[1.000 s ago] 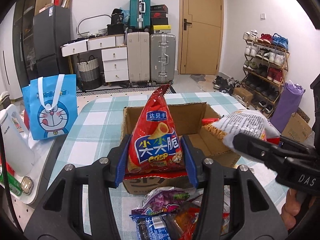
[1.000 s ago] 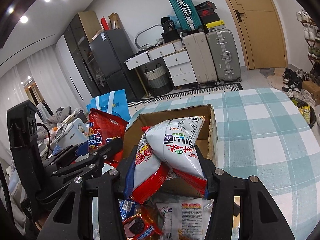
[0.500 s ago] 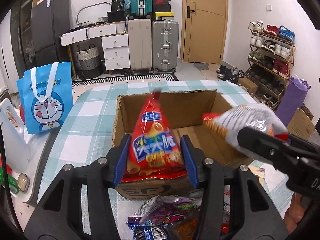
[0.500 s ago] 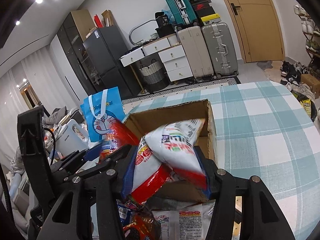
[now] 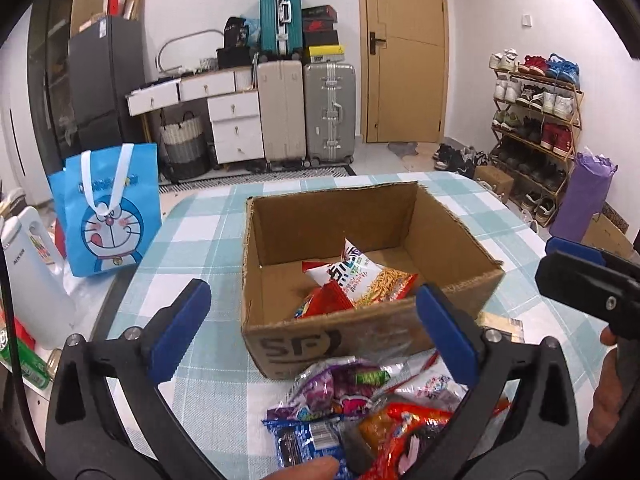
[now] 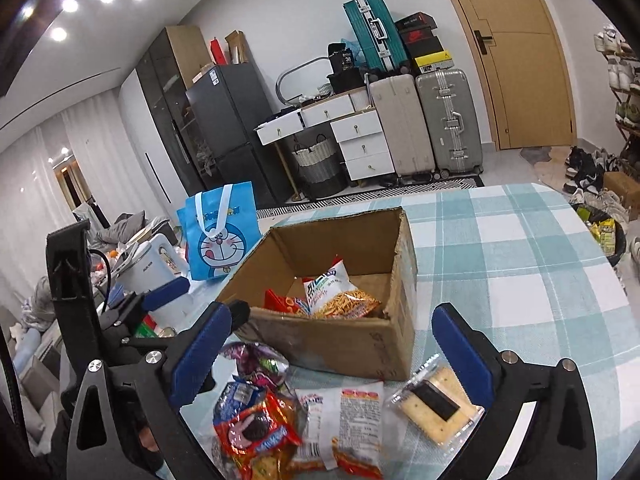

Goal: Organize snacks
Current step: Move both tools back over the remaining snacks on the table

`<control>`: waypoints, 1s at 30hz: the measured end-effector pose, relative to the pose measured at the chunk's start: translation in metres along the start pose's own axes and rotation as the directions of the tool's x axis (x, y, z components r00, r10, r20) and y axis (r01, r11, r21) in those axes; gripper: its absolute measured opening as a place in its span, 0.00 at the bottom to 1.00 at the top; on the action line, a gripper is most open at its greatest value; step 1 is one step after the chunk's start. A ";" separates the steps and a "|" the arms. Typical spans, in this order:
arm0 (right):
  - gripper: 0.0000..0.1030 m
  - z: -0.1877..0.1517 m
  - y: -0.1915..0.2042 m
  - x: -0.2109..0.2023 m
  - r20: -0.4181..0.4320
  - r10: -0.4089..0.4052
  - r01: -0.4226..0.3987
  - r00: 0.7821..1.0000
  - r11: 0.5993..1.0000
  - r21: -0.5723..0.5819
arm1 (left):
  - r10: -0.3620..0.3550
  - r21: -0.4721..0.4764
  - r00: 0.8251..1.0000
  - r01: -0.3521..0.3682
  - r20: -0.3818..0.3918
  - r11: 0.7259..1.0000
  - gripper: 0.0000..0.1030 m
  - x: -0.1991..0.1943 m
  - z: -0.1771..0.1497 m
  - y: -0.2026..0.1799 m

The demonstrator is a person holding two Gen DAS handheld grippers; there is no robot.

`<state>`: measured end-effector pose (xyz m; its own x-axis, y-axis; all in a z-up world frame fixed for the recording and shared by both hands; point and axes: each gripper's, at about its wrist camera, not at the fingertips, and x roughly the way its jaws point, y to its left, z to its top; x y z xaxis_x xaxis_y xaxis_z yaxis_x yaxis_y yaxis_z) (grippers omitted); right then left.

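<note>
An open brown cardboard box [image 5: 360, 336] stands on the checked tablecloth. Inside it lie a red crisp bag [image 5: 324, 304] and a white noodle-snack bag [image 5: 360, 276], also visible in the right wrist view as the red bag [image 6: 284, 302] and the white bag [image 6: 336, 292]. My left gripper [image 5: 312, 308] hangs just before the box's near wall, its jaws opening wide and holding nothing. My right gripper [image 6: 330, 320] is beside it to the right, jaws likewise opening and bare. A pile of loose snack packs [image 5: 360, 408] lies in front of the box.
Near the box's front are a cracker pack [image 6: 434, 408], a white pack [image 6: 340, 412] and a red biscuit pack [image 6: 256, 428]. A blue cartoon bag [image 5: 108, 212] and a white kettle [image 5: 28, 272] stand at the left. Suitcases and a shoe rack lie beyond the table.
Both grippers have gone from shut on a bag to wide open. The red crisp bag and the white noodle-snack bag have dropped into the box.
</note>
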<state>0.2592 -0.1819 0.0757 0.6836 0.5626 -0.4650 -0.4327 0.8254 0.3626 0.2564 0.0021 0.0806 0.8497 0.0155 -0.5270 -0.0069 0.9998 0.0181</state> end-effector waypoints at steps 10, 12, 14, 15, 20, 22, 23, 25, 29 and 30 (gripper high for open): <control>0.99 -0.033 -0.009 -0.025 -0.007 -0.005 0.005 1.000 1.000 -0.007 | -0.037 0.021 0.999 0.037 -0.017 0.999 0.99 -0.045 -0.031 -0.006; 0.99 -0.039 -0.012 -0.025 -0.016 -0.011 0.011 1.000 1.000 -0.001 | -0.042 0.023 0.999 0.042 -0.019 0.999 0.99 -0.052 -0.038 -0.006; 0.99 -0.045 -0.015 -0.027 -0.026 -0.009 0.010 1.000 1.000 0.013 | -0.039 0.025 0.999 0.040 -0.028 0.999 0.99 -0.057 -0.046 -0.005; 0.99 -0.049 -0.017 -0.028 -0.032 -0.012 0.013 0.999 1.000 0.019 | -0.040 0.023 0.999 0.040 -0.033 0.999 0.99 -0.058 -0.049 -0.004; 1.00 -0.064 -0.021 -0.036 -0.046 -0.033 0.034 0.998 0.999 0.032 | -0.059 -0.022 0.996 0.058 -0.072 0.998 0.99 -0.066 -0.065 0.006; 1.00 -0.070 -0.021 -0.040 -0.052 -0.036 0.038 0.998 0.999 0.035 | -0.063 -0.036 0.995 0.060 -0.076 0.998 0.99 -0.070 -0.072 0.009; 1.00 -0.072 -0.021 -0.041 -0.057 -0.041 0.043 0.998 0.998 0.035 | -0.065 -0.039 0.995 0.062 -0.076 0.997 0.99 -0.073 -0.076 0.011; 1.00 -0.078 -0.020 -0.045 -0.067 -0.049 0.051 0.997 0.998 0.039 | -0.065 -0.043 0.995 0.061 -0.079 0.997 0.99 -0.077 -0.082 0.012; 0.99 -0.088 -0.017 -0.051 -0.077 -0.053 0.057 0.996 0.997 0.045 | -0.069 -0.043 0.995 0.066 -0.078 0.997 0.99 -0.088 -0.096 0.015; 0.99 -0.091 -0.016 -0.052 -0.083 -0.061 0.065 0.995 0.997 0.044 | -0.065 -0.039 0.995 0.062 -0.078 0.997 0.99 -0.089 -0.097 0.016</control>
<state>0.1769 -0.2206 0.0204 0.6576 0.5129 -0.5518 -0.3607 0.8574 0.3670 0.1296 0.0179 0.0449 0.8048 -0.0486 -0.5916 0.0250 0.9985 -0.0481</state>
